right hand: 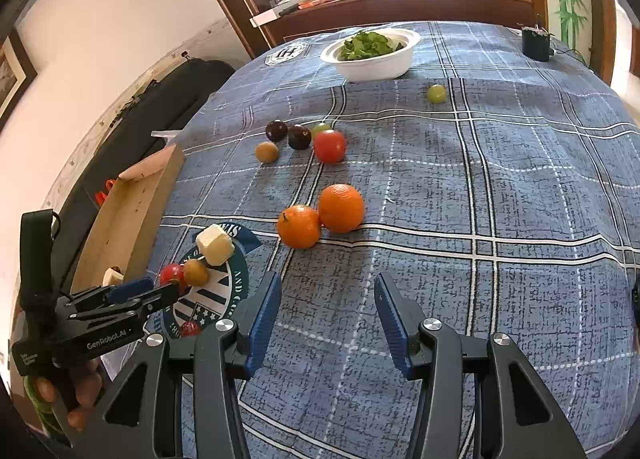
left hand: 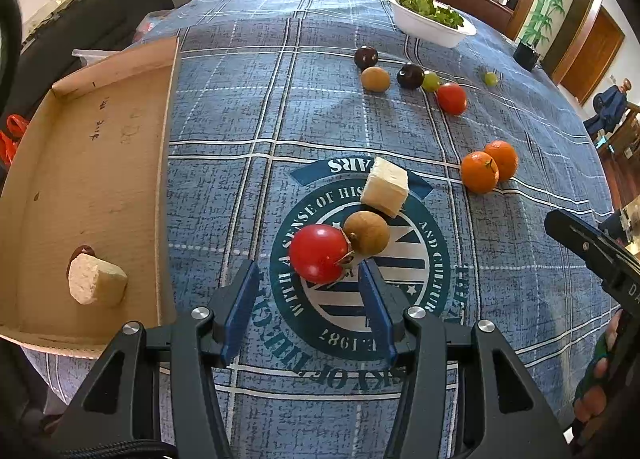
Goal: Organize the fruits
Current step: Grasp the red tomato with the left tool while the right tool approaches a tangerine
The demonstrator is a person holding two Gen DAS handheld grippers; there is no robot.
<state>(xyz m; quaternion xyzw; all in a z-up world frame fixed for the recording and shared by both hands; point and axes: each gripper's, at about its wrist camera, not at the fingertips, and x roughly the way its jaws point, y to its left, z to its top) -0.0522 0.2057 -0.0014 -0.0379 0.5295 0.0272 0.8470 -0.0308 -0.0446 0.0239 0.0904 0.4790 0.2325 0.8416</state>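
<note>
Blue-padded left gripper [left hand: 310, 309] stands wide and empty just short of the red tomato [left hand: 319, 253], which touches a brown fruit [left hand: 366, 232] near the table's left edge, beside the cardboard tray [left hand: 96, 163]. Judged step: reaching to pick it; next, advance and close. Right gripper [right hand: 328, 319], parted and empty, hovers before two oranges [right hand: 320, 219].
</note>
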